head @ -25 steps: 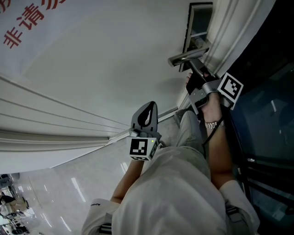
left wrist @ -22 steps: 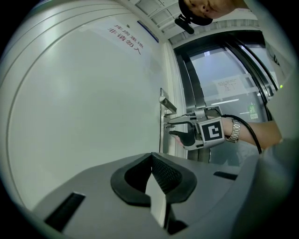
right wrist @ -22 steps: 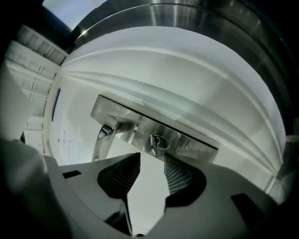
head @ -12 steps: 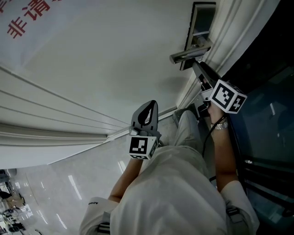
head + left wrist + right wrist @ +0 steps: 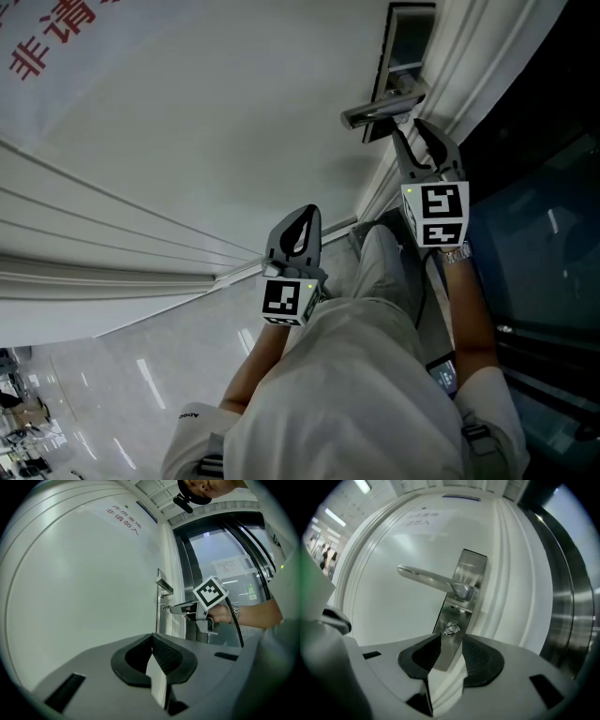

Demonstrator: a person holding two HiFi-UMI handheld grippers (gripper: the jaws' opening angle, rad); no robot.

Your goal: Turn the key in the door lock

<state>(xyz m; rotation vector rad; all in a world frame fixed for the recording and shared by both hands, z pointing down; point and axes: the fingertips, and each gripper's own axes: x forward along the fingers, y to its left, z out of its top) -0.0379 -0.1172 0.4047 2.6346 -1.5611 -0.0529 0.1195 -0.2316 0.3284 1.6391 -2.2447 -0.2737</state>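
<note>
A small silver key [image 5: 450, 630] sits in the cylinder of the steel lock plate [image 5: 459, 590] on the white door [image 5: 206, 122], under the lever handle [image 5: 426, 578]. My right gripper [image 5: 449, 641] points straight at the plate with its jaws open, one on each side of the key and just short of it. In the head view the right gripper [image 5: 418, 133] reaches up beneath the handle [image 5: 375, 109]. My left gripper [image 5: 302, 217] hangs shut and empty lower down, away from the lock; its jaws [image 5: 152, 641] meet with nothing between them.
The white door frame [image 5: 469, 56] and dark glass panels [image 5: 544, 216] stand to the right of the lock. Red lettering [image 5: 47, 47] is printed on the door at upper left. A glossy floor [image 5: 112, 375] lies below.
My right gripper has rolled at the lock, its marker cube swinging from the right side round to face the head camera. The left gripper has stayed where it was.
</note>
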